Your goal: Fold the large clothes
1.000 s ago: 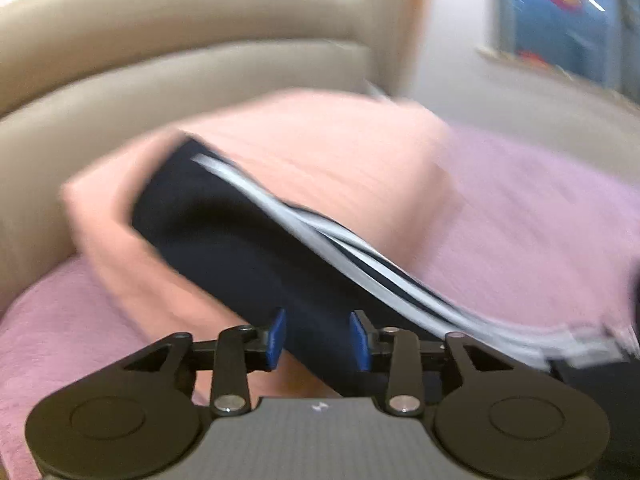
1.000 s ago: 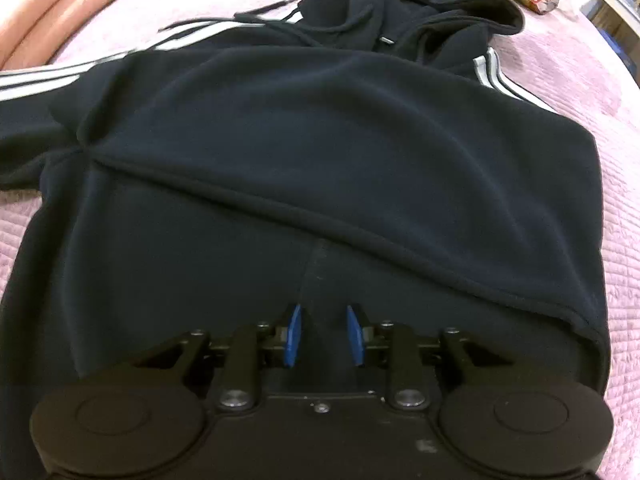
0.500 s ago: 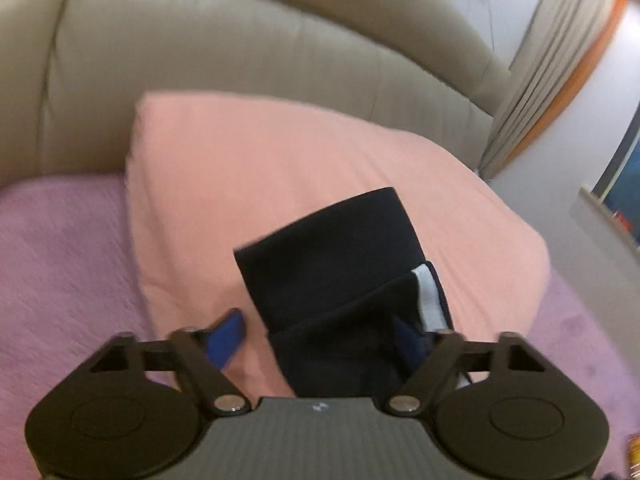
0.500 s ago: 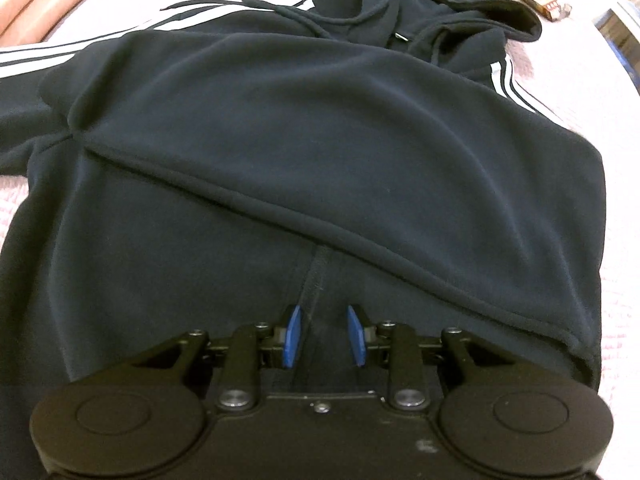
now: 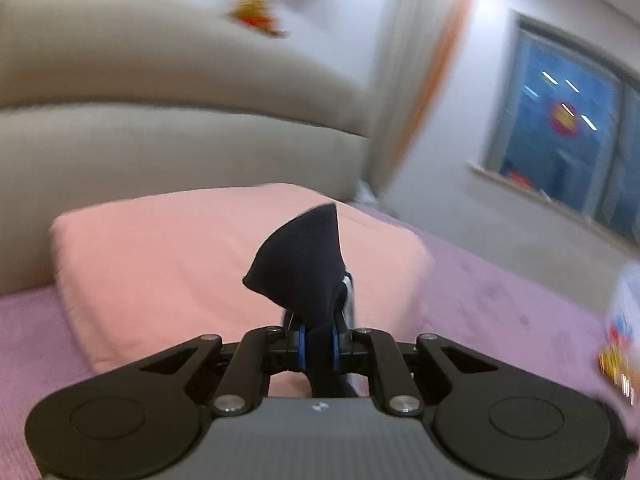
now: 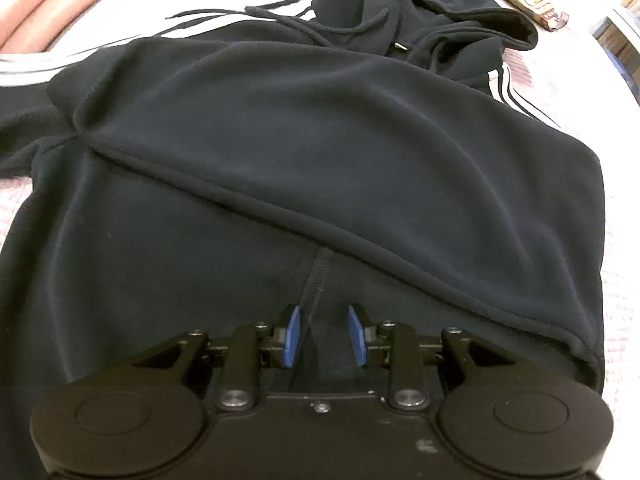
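Clamped tight, the left gripper (image 5: 319,349) pinches a dark cuff (image 5: 298,266) of the hoodie between its blue pads, the cloth standing up in a soft peak toward 12 o'clock against the pink pillow (image 5: 168,264) and the beige headboard (image 5: 160,132) beyond. Over on the other side, the right gripper (image 6: 323,336) hovers with its jaws parted just above the hoodie (image 6: 320,140), a seam running up between the pads; nothing is visibly caught in them. The garment lies spread on the pale quilted bedspread (image 6: 624,264), its lower part folded up over the chest, with the fold's hem running from 10 o'clock down to 4 o'clock. Its long axis runs from the gripper at 6 o'clock to the hood (image 6: 452,4) at 12 to 1 o'clock, drawstrings trailing toward 11. Thick fleece like this likely handles soft, limp and fairly heavy, so it should sag; hems, cuffs and seams look like the surest places to grip.
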`<state>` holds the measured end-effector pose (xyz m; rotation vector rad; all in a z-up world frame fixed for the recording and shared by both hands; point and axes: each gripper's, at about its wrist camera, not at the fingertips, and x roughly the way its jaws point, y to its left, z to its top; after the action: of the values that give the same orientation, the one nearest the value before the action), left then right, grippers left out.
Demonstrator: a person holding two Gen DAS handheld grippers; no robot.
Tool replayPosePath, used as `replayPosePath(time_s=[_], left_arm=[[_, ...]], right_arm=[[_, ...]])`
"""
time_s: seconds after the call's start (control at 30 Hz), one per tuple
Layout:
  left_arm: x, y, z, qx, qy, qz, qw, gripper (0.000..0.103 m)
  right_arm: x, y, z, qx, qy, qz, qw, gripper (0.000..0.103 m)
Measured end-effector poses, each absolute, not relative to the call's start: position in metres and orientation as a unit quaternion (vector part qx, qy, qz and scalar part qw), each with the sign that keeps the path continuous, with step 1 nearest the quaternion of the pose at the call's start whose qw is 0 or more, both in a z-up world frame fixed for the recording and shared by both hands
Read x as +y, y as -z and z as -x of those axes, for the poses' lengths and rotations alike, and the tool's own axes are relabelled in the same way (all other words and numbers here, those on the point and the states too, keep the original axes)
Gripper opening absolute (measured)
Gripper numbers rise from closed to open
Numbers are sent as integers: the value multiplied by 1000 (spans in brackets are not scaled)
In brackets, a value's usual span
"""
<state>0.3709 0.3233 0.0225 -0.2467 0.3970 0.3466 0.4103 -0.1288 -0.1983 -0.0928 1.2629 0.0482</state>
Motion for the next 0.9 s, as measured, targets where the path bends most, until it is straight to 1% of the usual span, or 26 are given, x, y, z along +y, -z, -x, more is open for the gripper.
replayPosePath(time_s=[0.13, 0.23, 0.57, 0.63, 0.67, 0.7, 0.77, 0.8, 0.83, 0.87, 0.9], left_arm=[[235, -6, -385, 225, -89, 32, 970, 13], [161, 11, -393, 241, -9, 11, 970, 13], [-85, 54, -413, 271, 250, 68, 927, 14], [-126, 74, -415, 292, 296, 70, 907, 28], [-141, 87, -415, 310, 306, 63, 898, 46], [-153, 100, -415, 338, 304, 49, 890, 55], [-168, 123, -412, 375, 296, 23, 878, 54], [-162, 129, -408, 387, 293, 20, 874, 54], [-148, 134, -405, 397, 282, 22, 873, 55], [-132, 138, -402, 408, 268, 26, 872, 56], [-109, 140, -404, 418, 251, 30, 872, 57]], right_arm=[[-145, 186, -402, 587, -19, -18, 809, 35], [-168, 174, -388, 577, -17, -69, 813, 35], [-287, 144, -337, 561, 63, -109, 819, 35], [-304, 141, -329, 558, 78, -99, 820, 35], [-312, 141, -326, 557, 84, -95, 821, 35], [-317, 142, -325, 557, 89, -95, 820, 36], [-327, 147, -323, 561, 96, -101, 816, 38], [-331, 150, -324, 561, 98, -105, 815, 39], [-334, 152, -325, 559, 97, -110, 816, 46], [-337, 154, -328, 554, 96, -117, 819, 56], [-339, 155, -333, 545, 90, -126, 824, 60]])
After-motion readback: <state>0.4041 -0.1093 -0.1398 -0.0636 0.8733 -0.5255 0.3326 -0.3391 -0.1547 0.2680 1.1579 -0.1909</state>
